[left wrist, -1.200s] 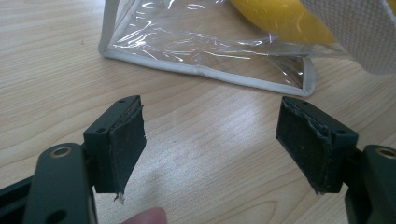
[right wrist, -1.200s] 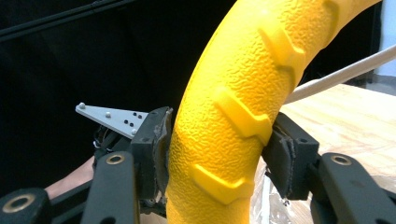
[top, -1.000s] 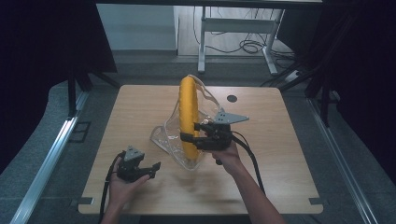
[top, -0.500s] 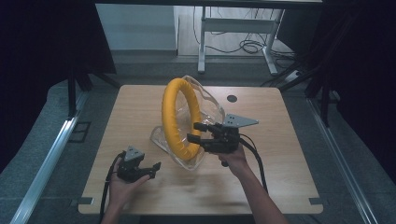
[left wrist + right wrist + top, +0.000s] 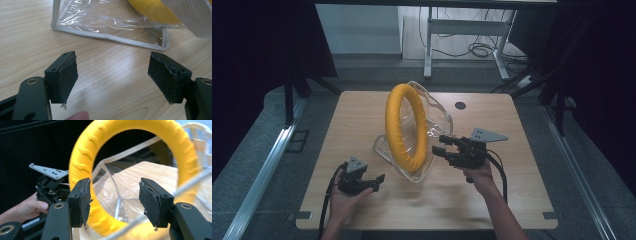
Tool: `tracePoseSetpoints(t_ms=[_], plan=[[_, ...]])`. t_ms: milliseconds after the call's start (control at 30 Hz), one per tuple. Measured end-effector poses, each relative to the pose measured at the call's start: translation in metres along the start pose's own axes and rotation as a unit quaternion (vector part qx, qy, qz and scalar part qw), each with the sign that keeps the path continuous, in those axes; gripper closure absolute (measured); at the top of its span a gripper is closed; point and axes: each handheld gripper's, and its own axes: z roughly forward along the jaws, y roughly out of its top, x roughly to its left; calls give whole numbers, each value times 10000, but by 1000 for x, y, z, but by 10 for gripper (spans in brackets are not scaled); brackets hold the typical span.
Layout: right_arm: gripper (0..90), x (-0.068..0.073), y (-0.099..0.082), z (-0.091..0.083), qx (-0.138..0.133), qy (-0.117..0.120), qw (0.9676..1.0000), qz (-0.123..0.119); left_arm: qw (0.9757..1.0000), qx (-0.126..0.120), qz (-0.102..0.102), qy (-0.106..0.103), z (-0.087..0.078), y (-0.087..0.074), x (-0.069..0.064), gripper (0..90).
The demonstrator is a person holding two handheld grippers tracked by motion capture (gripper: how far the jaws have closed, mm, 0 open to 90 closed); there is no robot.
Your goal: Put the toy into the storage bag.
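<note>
Beside the bag, my right gripper gaped empty; the ring looked light, grippable at its rim.

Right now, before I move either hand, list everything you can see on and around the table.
Ring: one, yellow, standing upright inside the bag at table centre.
Bag: one, clear plastic with pale edging, open, on the table around the ring.
Table: one, light wood, with a dark round hole near its far edge.
Desk frame: one, white, on the floor beyond the table, cables beside it.
Left gripper: black, open, near the table's front left, apart from the bag.
Right gripper: black, open, jaws beside the ring, gripping nothing.
</note>
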Motion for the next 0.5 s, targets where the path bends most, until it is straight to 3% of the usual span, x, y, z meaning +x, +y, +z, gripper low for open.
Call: tracePoseSetpoints(t_ms=[300, 500], plan=[[429, -17, -19, -30, 137, -525, 9985, 31, 10000, 28, 2, -3, 1, 0, -1, 237], [431, -23, -33, -38, 221, -710, 9972, 87, 10000, 37, 8, 11, 1, 0, -1, 237]])
